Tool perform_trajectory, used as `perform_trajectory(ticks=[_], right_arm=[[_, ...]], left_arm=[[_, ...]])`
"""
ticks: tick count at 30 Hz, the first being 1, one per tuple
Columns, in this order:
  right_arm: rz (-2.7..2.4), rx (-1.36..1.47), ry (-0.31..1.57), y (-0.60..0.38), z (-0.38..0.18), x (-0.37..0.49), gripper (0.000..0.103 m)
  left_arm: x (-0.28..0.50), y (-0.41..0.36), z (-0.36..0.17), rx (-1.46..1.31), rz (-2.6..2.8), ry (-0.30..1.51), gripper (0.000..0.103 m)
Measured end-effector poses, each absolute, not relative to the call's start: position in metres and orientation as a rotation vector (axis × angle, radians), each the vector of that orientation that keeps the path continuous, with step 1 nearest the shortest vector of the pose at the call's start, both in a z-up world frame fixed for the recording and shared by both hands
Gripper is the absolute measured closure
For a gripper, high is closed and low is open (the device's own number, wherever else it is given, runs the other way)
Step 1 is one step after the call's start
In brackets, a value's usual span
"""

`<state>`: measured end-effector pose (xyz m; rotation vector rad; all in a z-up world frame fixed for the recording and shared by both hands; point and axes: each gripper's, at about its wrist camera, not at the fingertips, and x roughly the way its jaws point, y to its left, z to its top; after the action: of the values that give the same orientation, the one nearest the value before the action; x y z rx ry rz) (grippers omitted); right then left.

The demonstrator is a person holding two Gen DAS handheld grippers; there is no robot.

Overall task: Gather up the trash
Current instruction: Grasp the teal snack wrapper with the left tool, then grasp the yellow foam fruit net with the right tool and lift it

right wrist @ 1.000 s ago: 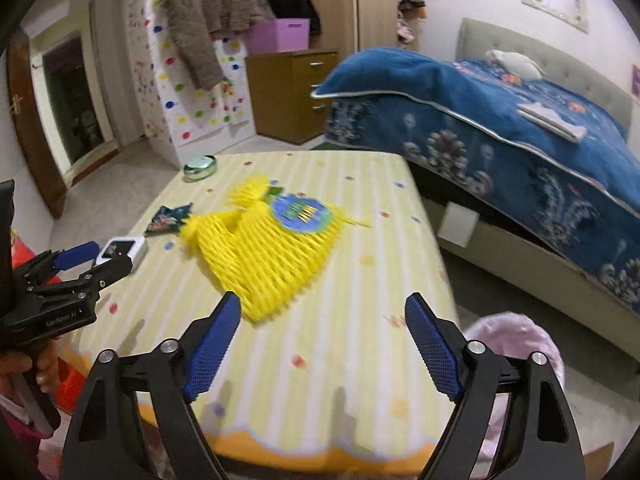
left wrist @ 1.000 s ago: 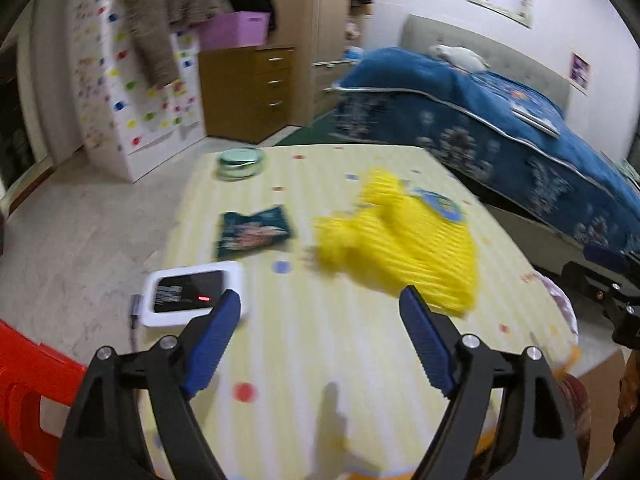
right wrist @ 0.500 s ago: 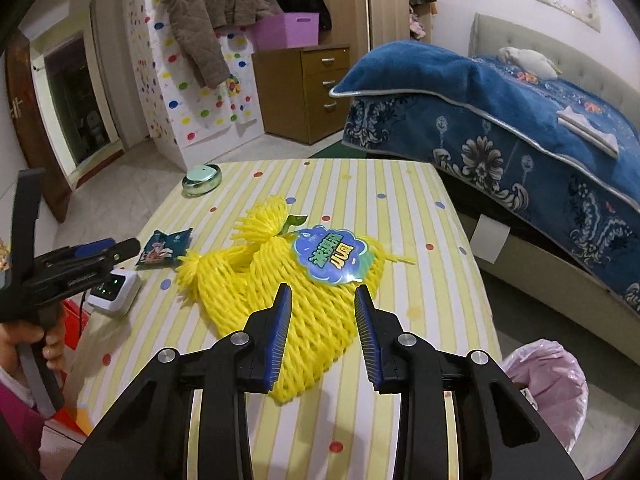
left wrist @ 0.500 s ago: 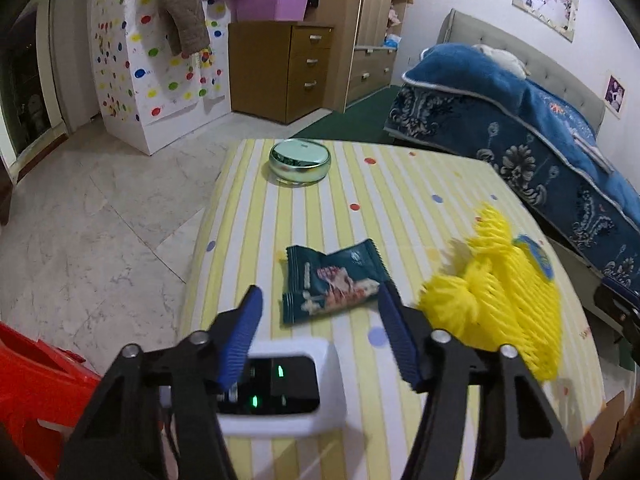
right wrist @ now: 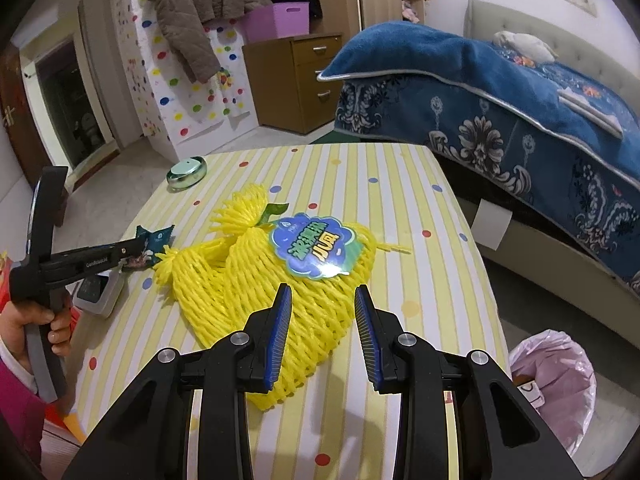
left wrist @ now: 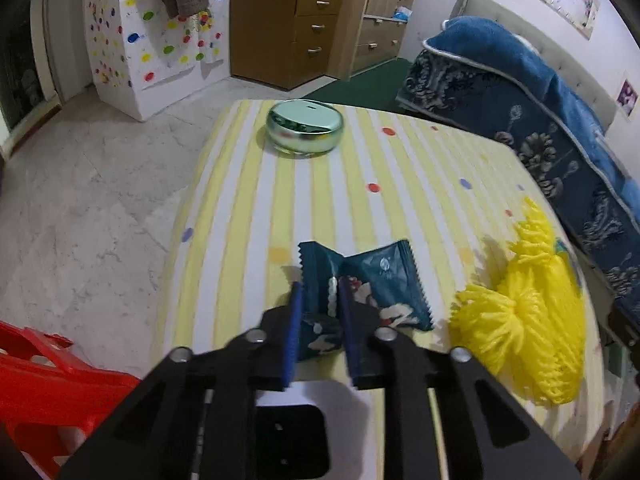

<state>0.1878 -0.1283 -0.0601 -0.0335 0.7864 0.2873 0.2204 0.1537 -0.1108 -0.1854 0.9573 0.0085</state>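
Note:
A dark teal snack wrapper (left wrist: pixel 372 280) lies on the yellow striped table (left wrist: pixel 360 168). My left gripper (left wrist: pixel 320 304) is shut on the wrapper's near left end. It also shows in the right wrist view (right wrist: pixel 134 250), with the wrapper (right wrist: pixel 154 236) at its tips. A yellow foam fruit net (right wrist: pixel 256 280) with a blue label lies mid-table. My right gripper (right wrist: pixel 322 312) hovers over the net's near end, jaws partly open and empty. The net also shows at the right of the left wrist view (left wrist: pixel 528 312).
A round green tin (left wrist: pixel 305 126) sits at the table's far end. A white device (right wrist: pixel 98 290) lies near the left edge. A bin with a pink bag (right wrist: pixel 552 380) stands on the floor at the right. A red chair (left wrist: pixel 52 384) is at the left, a bed (right wrist: pixel 500 92) beyond.
My left gripper moved forward over the white device and closed on the snack wrapper. My right gripper moved closer to the yellow net, its jaws a little wider than half a second ago.

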Motion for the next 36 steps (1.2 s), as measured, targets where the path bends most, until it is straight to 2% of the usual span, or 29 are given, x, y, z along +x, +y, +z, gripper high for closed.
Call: perform_trajectory(ticks=[1, 5, 9, 14, 16, 20, 26, 27, 30, 32, 36], right_arm=[[0.288, -0.031, 0.786, -0.129, -0.060, 0.188, 0.070], [0.295, -0.023, 0.787, -0.133, -0.058, 0.183, 0.067], [0.314, -0.030, 0.815, -0.133, -0.063, 0.184, 0.046], [0.337, 0.014, 0.858, -0.131, -0.074, 0.191, 0.033], [0.329, 0.059, 0.872, -0.133, -0.079, 0.196, 0.033], [0.264, 0.122, 0.863, -0.141, -0.082, 0.207, 0.041], [0.314, 0.065, 0.934, -0.119, -0.102, 0.215, 0.039], [0.313, 0.036, 0.922, -0.114, -0.103, 0.213, 0.043], [0.337, 0.081, 0.910, -0.118, -0.099, 0.207, 0.069], [0.351, 0.131, 0.897, -0.126, -0.090, 0.203, 0.070], [0.381, 0.186, 0.825, -0.142, -0.060, 0.183, 0.082]], left_arm=[[0.218, 0.152, -0.109, -0.179, 0.000, 0.949, 0.102], [0.203, 0.139, -0.090, -0.163, -0.015, 0.878, 0.103], [0.178, 0.122, -0.069, -0.146, -0.023, 0.811, 0.103], [0.152, 0.110, -0.057, -0.137, -0.022, 0.776, 0.103], [0.147, 0.110, -0.055, -0.137, -0.021, 0.781, 0.103], [0.141, 0.113, -0.056, -0.135, -0.009, 0.794, 0.103], [0.136, 0.110, -0.060, -0.137, -0.017, 0.803, 0.103], [0.134, 0.109, -0.061, -0.138, -0.019, 0.805, 0.103], [0.129, 0.106, -0.062, -0.133, -0.020, 0.813, 0.103], [0.124, 0.106, -0.061, -0.130, -0.019, 0.814, 0.103], [0.115, 0.104, -0.057, -0.125, -0.023, 0.809, 0.103]])
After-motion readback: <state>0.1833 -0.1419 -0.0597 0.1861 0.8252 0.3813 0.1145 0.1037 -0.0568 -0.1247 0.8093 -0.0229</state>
